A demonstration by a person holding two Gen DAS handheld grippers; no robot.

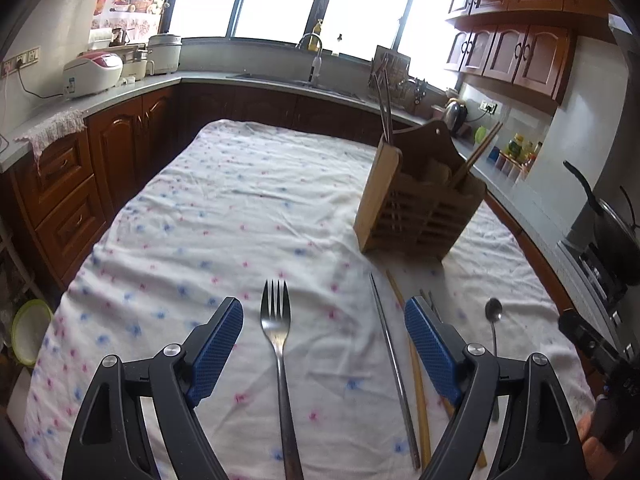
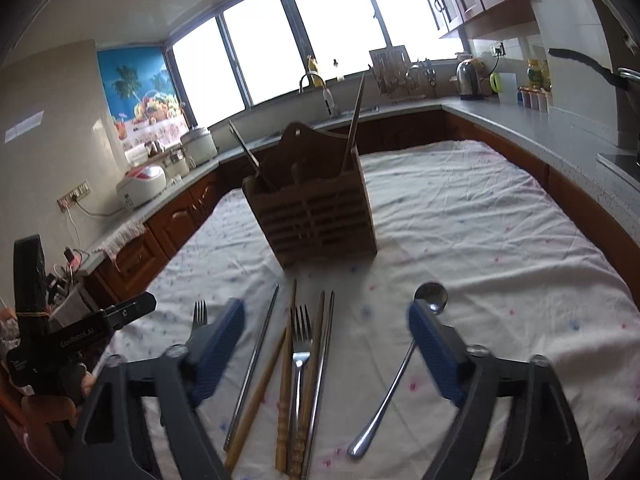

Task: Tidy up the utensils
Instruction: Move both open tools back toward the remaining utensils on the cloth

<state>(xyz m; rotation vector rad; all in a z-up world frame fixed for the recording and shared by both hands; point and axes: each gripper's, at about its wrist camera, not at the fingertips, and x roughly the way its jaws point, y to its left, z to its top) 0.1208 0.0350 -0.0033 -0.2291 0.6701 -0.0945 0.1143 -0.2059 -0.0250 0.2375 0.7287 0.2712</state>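
A wooden utensil holder [image 1: 420, 204] stands on the cloth-covered table and holds a few chopsticks; it also shows in the right wrist view [image 2: 316, 212]. My left gripper [image 1: 324, 320] is open and empty, with a steel fork [image 1: 280, 344] lying on the cloth between its fingers. A metal chopstick [image 1: 394, 368] and a wooden chopstick [image 1: 416, 376] lie just right of it. My right gripper [image 2: 326, 328] is open and empty above a second fork [image 2: 302, 356], several chopsticks [image 2: 284, 392] and a steel spoon [image 2: 400, 364]. The left gripper's body [image 2: 60, 344] shows at far left.
The table wears a white floral cloth [image 1: 224, 200]. Wooden kitchen cabinets and grey counters [image 1: 132, 92] ring the table, with rice cookers [image 1: 92, 72], a sink tap [image 1: 314, 56], a kettle [image 2: 470, 76] and a pan [image 1: 612, 232] on the stove at right.
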